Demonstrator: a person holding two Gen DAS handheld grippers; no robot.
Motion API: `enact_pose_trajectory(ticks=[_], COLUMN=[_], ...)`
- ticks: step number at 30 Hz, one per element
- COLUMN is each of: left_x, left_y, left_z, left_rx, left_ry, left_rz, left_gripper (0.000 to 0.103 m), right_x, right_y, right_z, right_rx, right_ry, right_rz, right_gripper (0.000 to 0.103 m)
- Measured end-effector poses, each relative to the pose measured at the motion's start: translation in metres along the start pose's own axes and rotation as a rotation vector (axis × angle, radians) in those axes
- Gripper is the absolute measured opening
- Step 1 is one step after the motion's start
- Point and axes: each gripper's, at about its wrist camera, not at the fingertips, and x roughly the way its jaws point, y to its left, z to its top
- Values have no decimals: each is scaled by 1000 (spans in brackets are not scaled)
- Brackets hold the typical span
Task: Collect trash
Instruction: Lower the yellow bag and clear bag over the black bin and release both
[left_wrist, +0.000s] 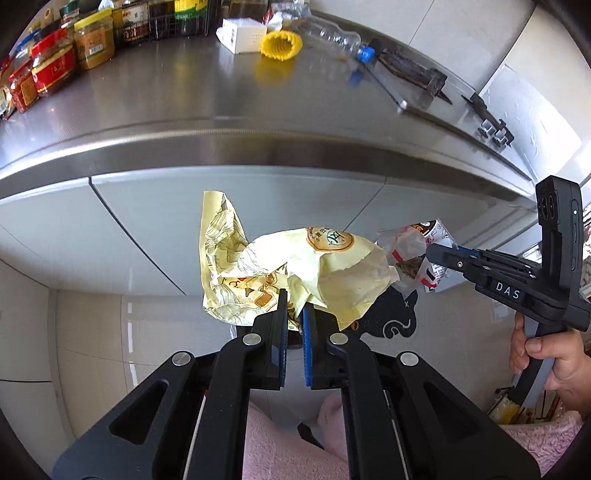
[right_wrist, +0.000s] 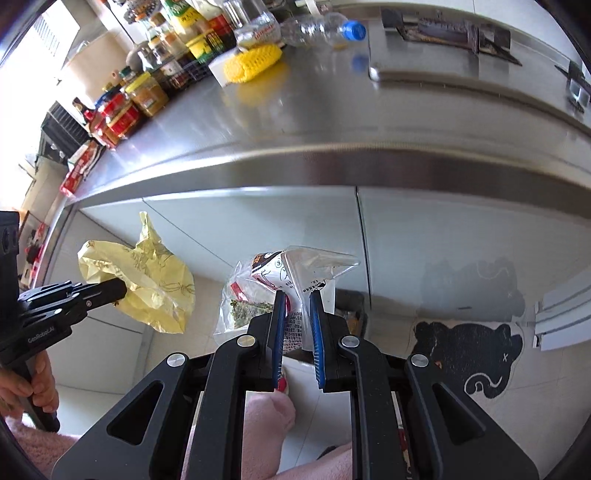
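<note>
At centre frame of the left wrist view, the left gripper (left_wrist: 293, 314) is clamped on the lower edge of a crumpled pale-yellow paper food bag (left_wrist: 295, 266), judged light, limp and tear-prone, best pinched on a bunched fold. At right, the right gripper (right_wrist: 297, 310) pinches a clear-and-white printed plastic wrapper (right_wrist: 291, 277), judged slippery, holding greenish scraps. Both hang before the grey cabinet front (left_wrist: 147, 218).
</note>
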Motion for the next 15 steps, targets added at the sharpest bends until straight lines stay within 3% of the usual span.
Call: enact_pose_trajectory(ticks=[7, 15], left_x=[90, 177], left_y=[8, 26], left_z=[-14, -35], left_rx=[26, 6], left_ry=[103, 186], left_rz=[-13, -36], left_gripper=[5, 5], right_x=[80, 161], right_y=[-18, -45], right_z=[-19, -30], right_rx=[81, 217], right_ry=[99, 135], right_rz=[-51, -89], right_gripper=[15, 15])
